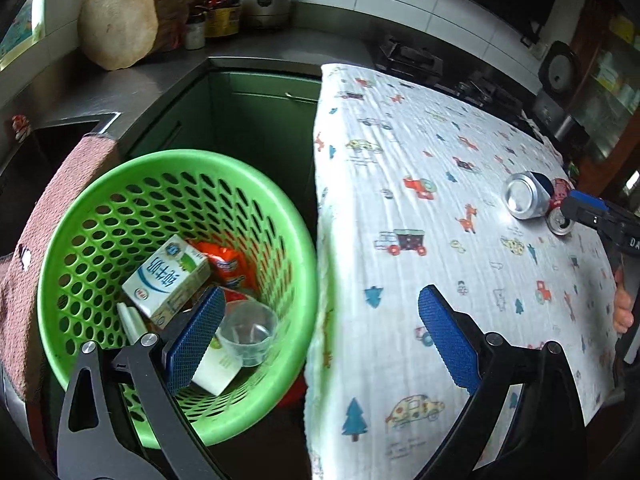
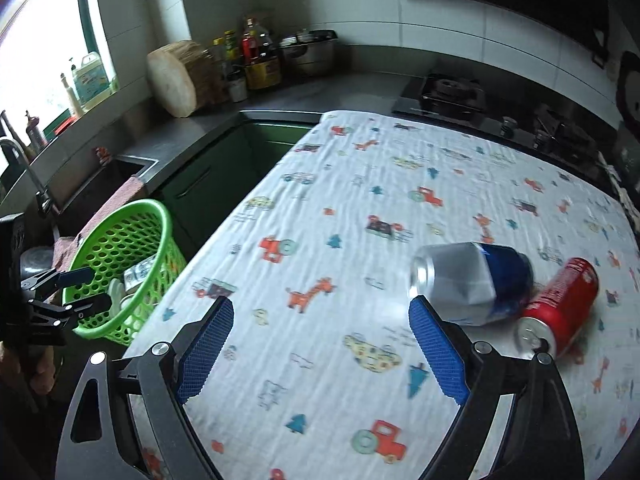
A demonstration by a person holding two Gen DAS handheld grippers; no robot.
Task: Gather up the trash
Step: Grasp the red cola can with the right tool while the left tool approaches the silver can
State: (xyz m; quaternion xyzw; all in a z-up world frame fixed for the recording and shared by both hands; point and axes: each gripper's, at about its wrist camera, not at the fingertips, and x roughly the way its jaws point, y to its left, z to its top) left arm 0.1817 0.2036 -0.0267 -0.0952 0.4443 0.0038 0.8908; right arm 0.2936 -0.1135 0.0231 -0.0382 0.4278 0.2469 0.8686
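A green perforated basket (image 1: 92, 200) stands beside the table and holds a milk carton (image 1: 168, 276), a clear plastic cup (image 1: 248, 332) and orange wrappers. My left gripper (image 1: 320, 304) is open and empty, straddling the basket's rim and the table edge. On the patterned tablecloth (image 2: 320, 216) lie a silver-and-blue can (image 2: 472, 280) and a red can (image 2: 560, 304), touching each other. My right gripper (image 2: 320, 316) is open and empty, just left of the silver-and-blue can. The basket (image 2: 124, 264) and left gripper (image 2: 88, 290) also show in the right wrist view.
A grey counter (image 2: 304, 96) with a round wooden block (image 2: 176, 80), bottles, a pot and a gas stove (image 2: 444, 92) runs behind the table. A sink (image 2: 100, 184) with a pink towel over its edge is behind the basket.
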